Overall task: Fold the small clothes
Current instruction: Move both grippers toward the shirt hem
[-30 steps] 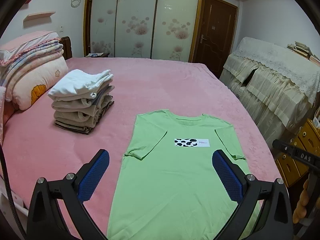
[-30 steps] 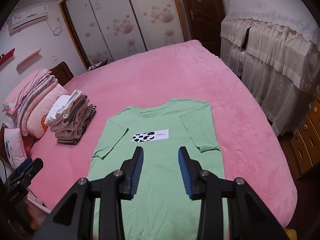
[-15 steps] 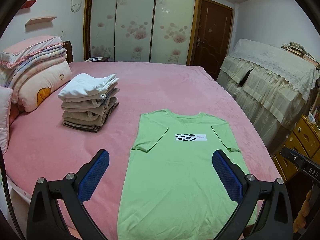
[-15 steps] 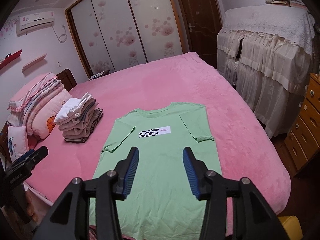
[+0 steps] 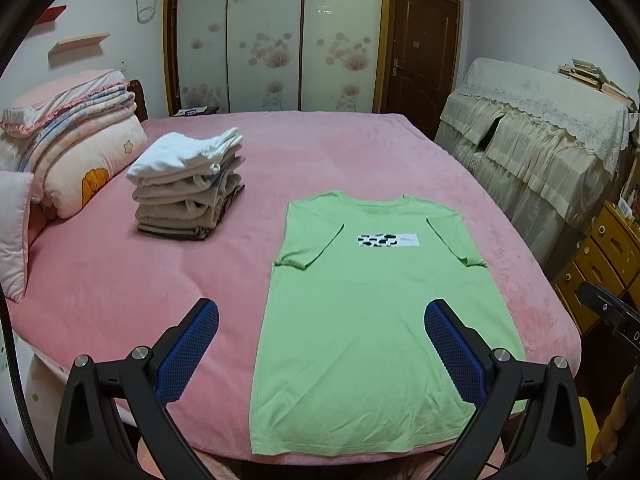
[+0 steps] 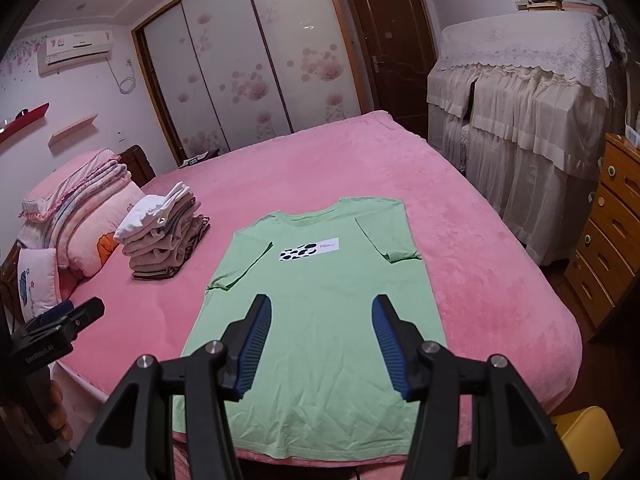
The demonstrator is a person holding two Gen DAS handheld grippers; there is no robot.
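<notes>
While flat on the bed: green T-shirt, ahead of both jaws.
Left gripper: jaws wide apart.
Right gripper: jaws apart.
Right view only: air conditioner.

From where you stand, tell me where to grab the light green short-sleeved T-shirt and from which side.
Grip the light green T-shirt at its two bottom hem corners, one per gripper, coming from the near bed edge. It lies flat, sleeves already folded in, hem nearest the open left gripper and right gripper.

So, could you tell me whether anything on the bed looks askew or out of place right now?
Nothing stands out. The green T-shirt lies flat with both sleeves folded inward, and the stack of folded clothes sits tidy, apart from it.
</notes>
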